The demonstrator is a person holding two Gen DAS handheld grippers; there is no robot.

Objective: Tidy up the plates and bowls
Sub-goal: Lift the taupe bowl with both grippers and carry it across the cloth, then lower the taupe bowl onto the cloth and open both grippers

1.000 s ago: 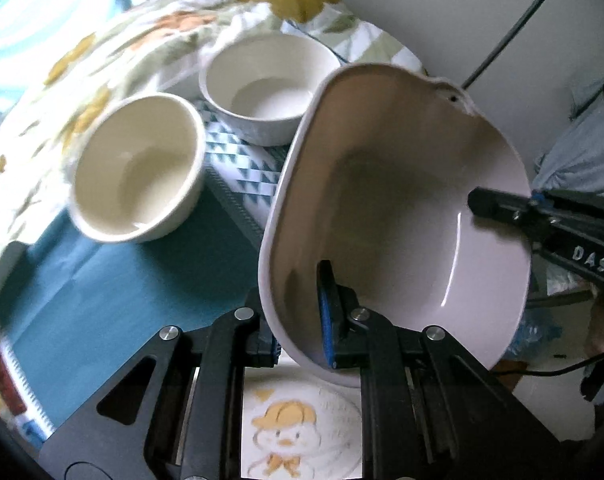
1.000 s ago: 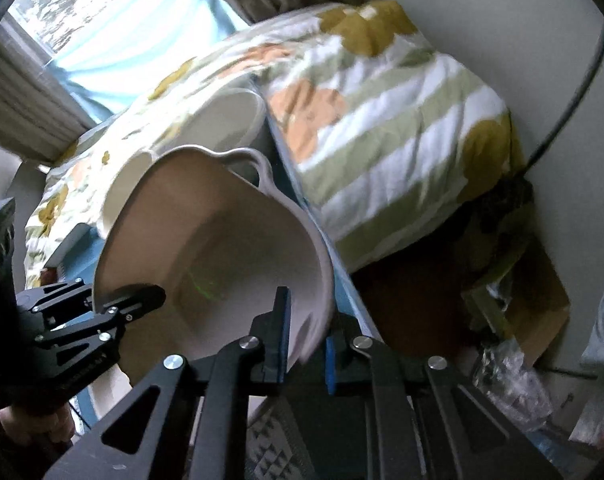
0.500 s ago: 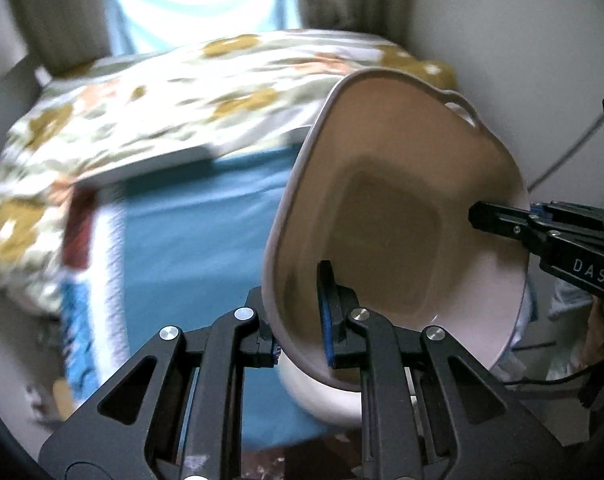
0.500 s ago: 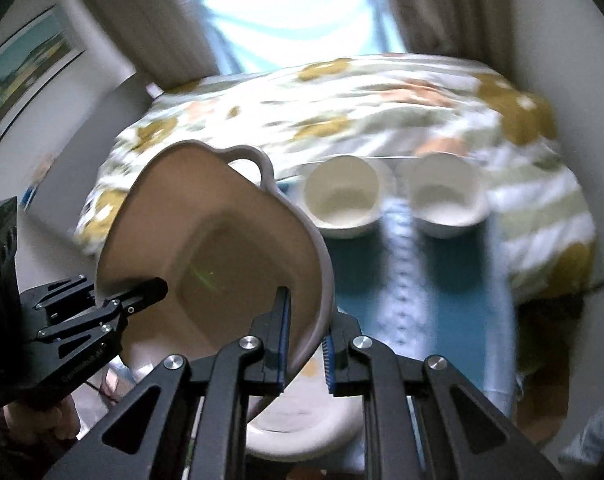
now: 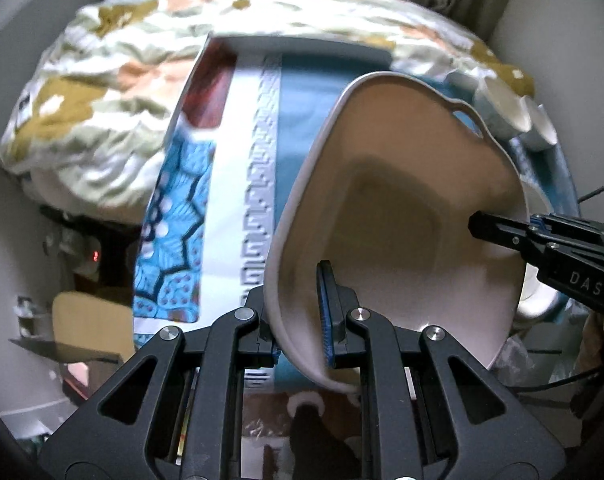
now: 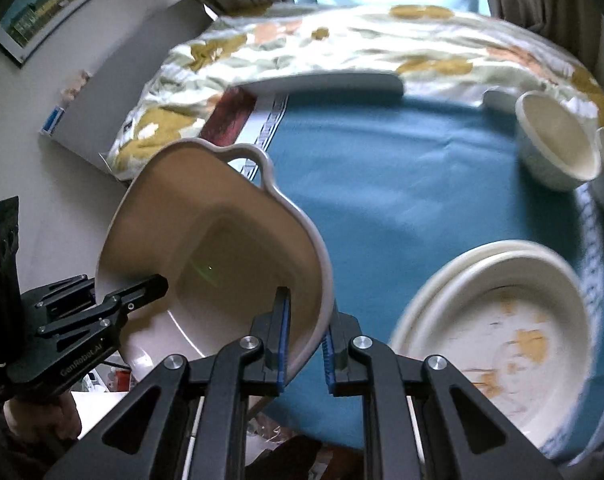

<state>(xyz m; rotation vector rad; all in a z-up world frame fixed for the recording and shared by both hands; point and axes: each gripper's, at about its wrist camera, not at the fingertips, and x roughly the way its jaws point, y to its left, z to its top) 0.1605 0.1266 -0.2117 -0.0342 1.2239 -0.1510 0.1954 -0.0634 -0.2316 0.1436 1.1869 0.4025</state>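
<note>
You've got both grippers, left [image 5: 302, 312] & right [image 6: 304, 344], pinching the pale pink handled ceramic dish [image 6: 218, 248] by thin rim w/ it tilted; uneven pull could slip it.

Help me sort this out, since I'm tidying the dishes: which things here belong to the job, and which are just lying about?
Part of the job:
- handled dish, held by left gripper and right gripper
- stacked plates
- two small bowls

Just lying about:
- floral quilt
- framed picture
- patterned cloth
</note>
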